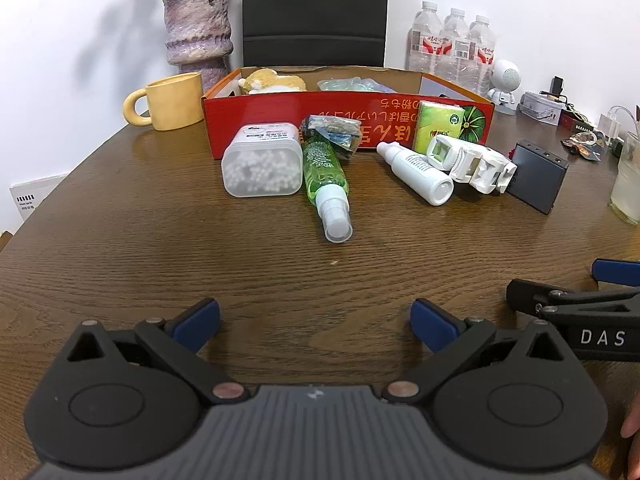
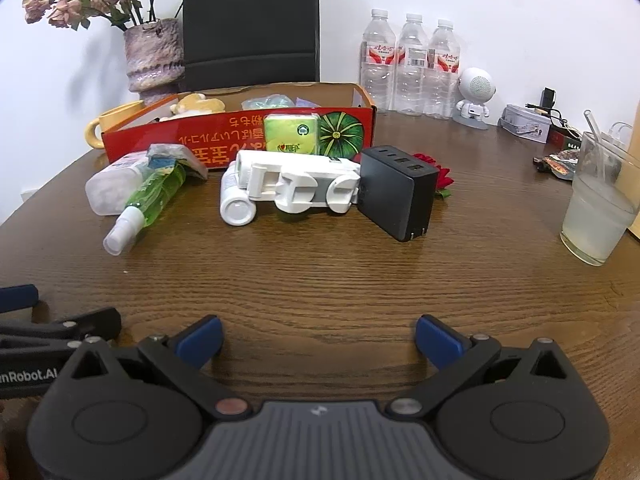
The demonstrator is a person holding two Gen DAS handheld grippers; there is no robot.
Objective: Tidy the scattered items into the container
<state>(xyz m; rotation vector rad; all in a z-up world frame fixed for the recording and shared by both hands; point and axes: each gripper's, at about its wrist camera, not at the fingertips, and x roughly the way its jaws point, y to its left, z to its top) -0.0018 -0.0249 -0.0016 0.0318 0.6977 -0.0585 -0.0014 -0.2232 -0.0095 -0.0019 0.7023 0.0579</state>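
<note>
A red cardboard box (image 1: 280, 110) (image 2: 168, 138) stands at the back of the wooden table and holds a plush toy (image 1: 268, 80) and a clear packet. In front of it lie a cotton-swab tub (image 1: 262, 160), a green spray bottle (image 1: 326, 182) (image 2: 150, 196), a crinkled packet (image 1: 332, 130), a white bottle (image 1: 418, 172), a green tissue pack (image 1: 438, 124) (image 2: 292, 134), a white folding holder (image 1: 472, 164) (image 2: 296, 186) and a black charger (image 1: 536, 176) (image 2: 396, 192). My left gripper (image 1: 316, 326) and right gripper (image 2: 318, 342) are both open and empty, near the table's front, well short of the items.
A yellow mug (image 1: 172, 100) and a vase (image 1: 198, 28) stand left of the box. Three water bottles (image 2: 408, 64), a white robot figure (image 2: 474, 96), a tin and a glass of cloudy drink (image 2: 600, 200) stand on the right. A black chair is behind the box.
</note>
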